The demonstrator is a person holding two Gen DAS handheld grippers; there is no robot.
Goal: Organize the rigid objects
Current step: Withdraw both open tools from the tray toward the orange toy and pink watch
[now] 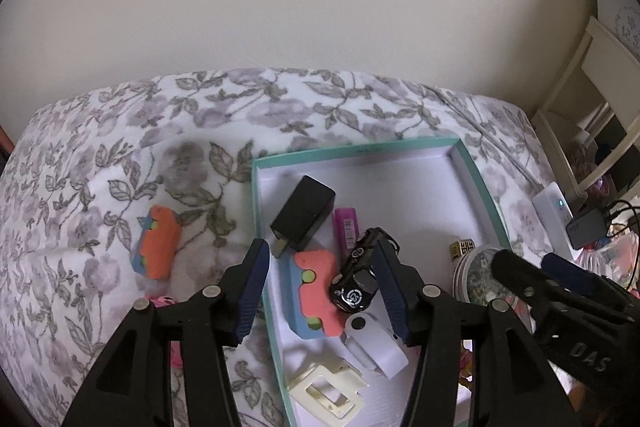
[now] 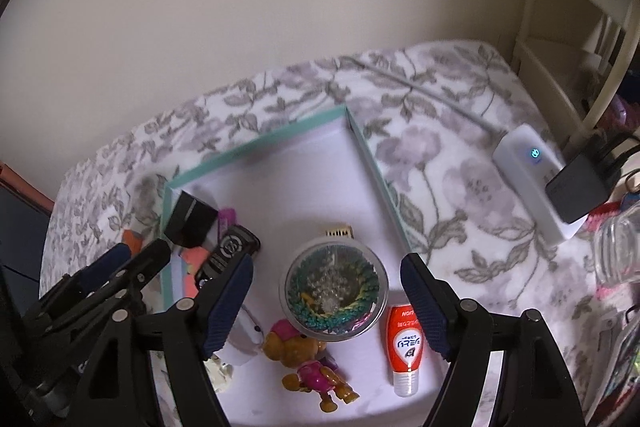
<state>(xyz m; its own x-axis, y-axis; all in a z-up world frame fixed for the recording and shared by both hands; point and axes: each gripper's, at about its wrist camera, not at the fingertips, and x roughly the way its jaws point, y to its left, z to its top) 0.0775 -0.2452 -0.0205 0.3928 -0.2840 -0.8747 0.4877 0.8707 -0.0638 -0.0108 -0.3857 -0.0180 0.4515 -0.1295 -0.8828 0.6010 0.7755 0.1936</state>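
A floral blanket (image 2: 460,187) covers the bed; at its right edge lies a white power strip (image 2: 528,179) holding a black adapter (image 2: 576,195), beside cream shelving (image 2: 560,39).

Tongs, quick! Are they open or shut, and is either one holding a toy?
Left tongs: open, holding nothing, above the toy car in the box.
Right tongs: open, holding nothing, above the round bead container.

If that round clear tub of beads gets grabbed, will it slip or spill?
The bead tub looks smooth and round, so it may slip between the fingers. Its beads probably shift and add weight. A clear lid seems to cover it, so spilling looks unlikely.
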